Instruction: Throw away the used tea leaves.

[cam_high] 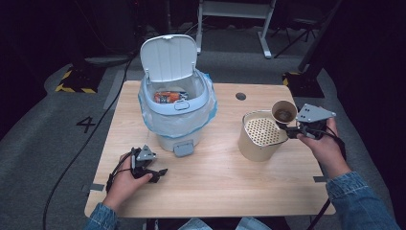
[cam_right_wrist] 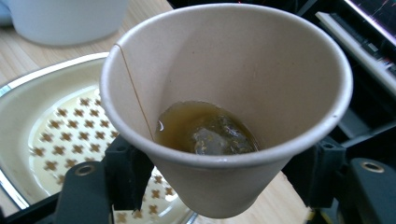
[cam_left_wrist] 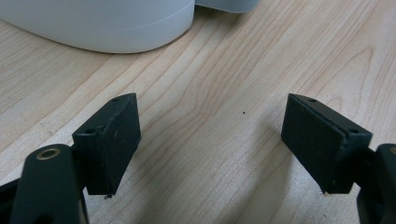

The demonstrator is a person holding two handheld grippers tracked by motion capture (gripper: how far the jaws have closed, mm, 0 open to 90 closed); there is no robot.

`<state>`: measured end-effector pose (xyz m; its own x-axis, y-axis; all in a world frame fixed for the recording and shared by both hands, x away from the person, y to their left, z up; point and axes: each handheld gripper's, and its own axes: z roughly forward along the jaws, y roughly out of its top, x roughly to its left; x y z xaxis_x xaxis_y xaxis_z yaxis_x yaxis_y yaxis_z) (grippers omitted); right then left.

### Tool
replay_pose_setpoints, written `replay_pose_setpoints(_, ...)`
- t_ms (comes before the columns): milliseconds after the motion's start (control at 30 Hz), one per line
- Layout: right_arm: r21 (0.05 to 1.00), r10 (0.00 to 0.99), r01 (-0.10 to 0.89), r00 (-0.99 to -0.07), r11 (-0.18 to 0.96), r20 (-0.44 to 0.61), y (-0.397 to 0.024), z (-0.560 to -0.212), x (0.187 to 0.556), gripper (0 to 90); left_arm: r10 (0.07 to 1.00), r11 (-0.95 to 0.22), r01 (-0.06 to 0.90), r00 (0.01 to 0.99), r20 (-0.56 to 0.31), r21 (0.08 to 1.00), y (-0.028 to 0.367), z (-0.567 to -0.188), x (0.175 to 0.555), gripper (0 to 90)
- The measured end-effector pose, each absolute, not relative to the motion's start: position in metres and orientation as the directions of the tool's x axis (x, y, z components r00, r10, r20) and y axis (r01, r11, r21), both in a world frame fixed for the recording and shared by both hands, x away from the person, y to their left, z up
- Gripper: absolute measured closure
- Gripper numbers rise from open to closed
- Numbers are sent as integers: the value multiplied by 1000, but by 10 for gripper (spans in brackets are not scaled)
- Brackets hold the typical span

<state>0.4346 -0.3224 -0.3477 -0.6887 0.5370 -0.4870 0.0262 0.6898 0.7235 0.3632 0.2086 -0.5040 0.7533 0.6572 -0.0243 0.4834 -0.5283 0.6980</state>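
My right gripper is shut on a brown paper cup, held just above the right rim of a cream container with a perforated strainer top. In the right gripper view the paper cup holds brownish tea and a wet tea bag, with the strainer below to the left. My left gripper rests open on the table in front of the white pedal bin. In the left gripper view its black pads stand wide apart over bare wood, with nothing between them.
The pedal bin's lid stands open, a plastic liner folded over the rim, and an orange packet lies inside. Its foot pedal faces me. A round cable hole sits in the wooden table behind the strainer container.
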Motion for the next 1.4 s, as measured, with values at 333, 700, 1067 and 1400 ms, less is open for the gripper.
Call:
replay_pose_setpoints(333, 524, 388, -58, -605, 850, -696, -310, -348, 432, 326, 657, -523, 485, 754, -31, 701, 209, -504, 364, 200)
replay_pose_setpoints(700, 136, 73, -126, -412, 983, -908, -294, -354, 427, 327, 657, -524, 485, 753, -31, 700, 209, -504, 363, 200)
replay_pose_setpoints(1067, -206, -227, -120, -211, 971, -951, -282, -364, 422, 329, 656, -527, 484, 754, -27, 698, 209, -504, 363, 200)
replay_pose_setpoints(1400, -447, -454, -108, -59, 888, -889, -275, -366, 417, 329, 657, -528, 485, 753, -26, 697, 208, -504, 363, 198)
